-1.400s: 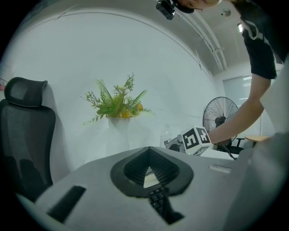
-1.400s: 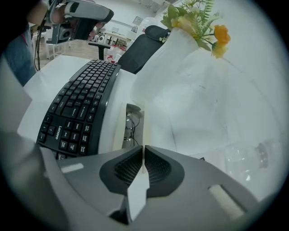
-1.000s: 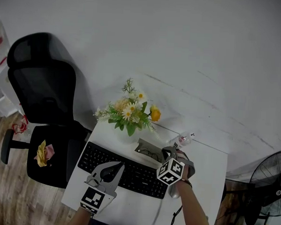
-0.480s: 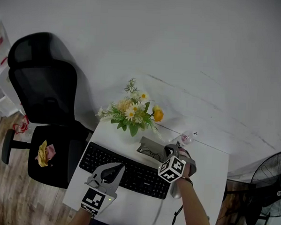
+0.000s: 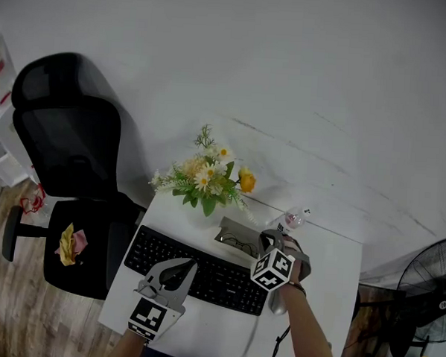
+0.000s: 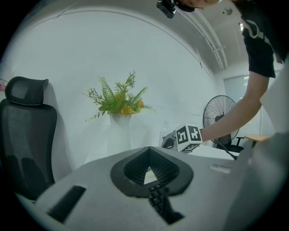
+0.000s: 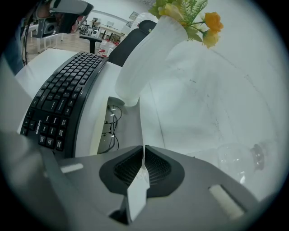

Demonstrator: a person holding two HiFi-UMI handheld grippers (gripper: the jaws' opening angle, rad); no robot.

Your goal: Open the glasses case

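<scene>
The grey glasses case [image 5: 237,234] lies open on the white desk [image 5: 321,291] between the keyboard and the vase. In the right gripper view a pair of glasses [image 7: 107,129] rests inside it. My right gripper [image 7: 143,163] is shut on the case's thin lid [image 7: 141,131], which stands edge-on and upright. From above, the right gripper [image 5: 269,241] sits at the case's right end. My left gripper [image 5: 186,266] hovers over the keyboard's near edge, left of the case; its jaws are together with nothing between them, as the left gripper [image 6: 149,151] shows in its own view.
A black keyboard [image 5: 203,274] lies in front of the case. A white vase of flowers [image 5: 206,182] stands behind it, a clear bottle [image 5: 292,219] to its right, a mouse [image 5: 276,304] nearer. An office chair [image 5: 65,139] is left of the desk, a fan [image 5: 425,296] to the right.
My right gripper has shifted a little with the lid still in its jaws, so more of the case and glasses shows. The left gripper has stayed put.
</scene>
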